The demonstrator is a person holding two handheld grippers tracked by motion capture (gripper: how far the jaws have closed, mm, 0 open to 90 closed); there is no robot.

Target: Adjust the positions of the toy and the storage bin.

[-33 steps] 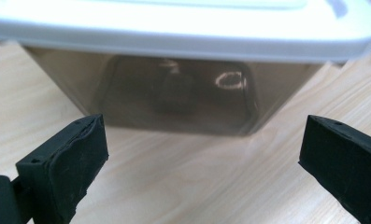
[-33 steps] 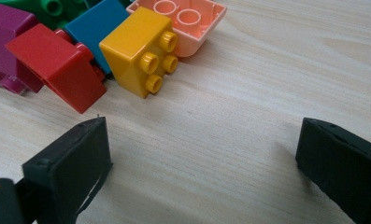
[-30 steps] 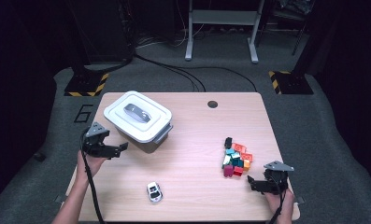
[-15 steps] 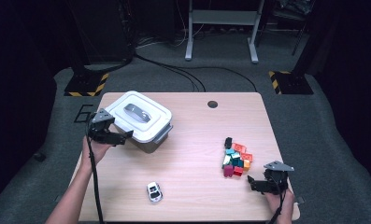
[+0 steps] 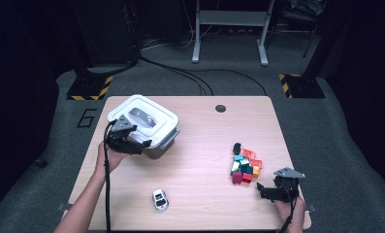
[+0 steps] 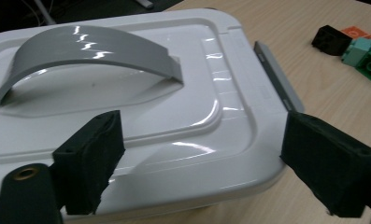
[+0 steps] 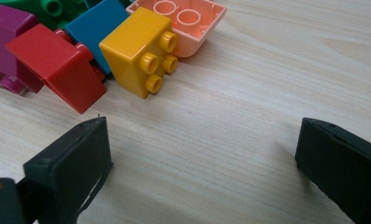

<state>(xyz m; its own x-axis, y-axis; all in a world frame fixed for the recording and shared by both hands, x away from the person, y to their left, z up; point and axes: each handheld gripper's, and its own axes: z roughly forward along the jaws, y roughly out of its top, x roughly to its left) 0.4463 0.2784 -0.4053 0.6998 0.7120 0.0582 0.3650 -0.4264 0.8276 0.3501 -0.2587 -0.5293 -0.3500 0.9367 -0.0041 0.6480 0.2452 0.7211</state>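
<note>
Left claw (image 5: 144,144): sat over the near corner of the white box (image 5: 151,121) at the far left of the bench (image 5: 200,145). Its jaws had just been closing but were not yet pressing; in the left gripper view one pad (image 6: 92,161) lay over the lid (image 6: 174,116), the other (image 6: 330,163) hung just off the box's corner, with that corner between them. Released.
White box: lid on, closed, with a grey arched handle (image 6: 89,51) lying across its top and a grey latch strip (image 6: 276,77) along one edge.
Right claw (image 5: 265,190): rested low at the near right of the bench, jaws wide apart with only bare wood between them. Released.
Toy bricks (image 5: 246,165): a loose heap just beyond the right claw, not touching it; in the right gripper view a yellow brick (image 7: 139,51), a red brick (image 7: 57,65), a blue brick (image 7: 96,25) and an upturned pink brick (image 7: 183,21) lay nearest.
Toy car (image 5: 159,199): small and white, alone near the front edge, well apart from both claws.
</note>
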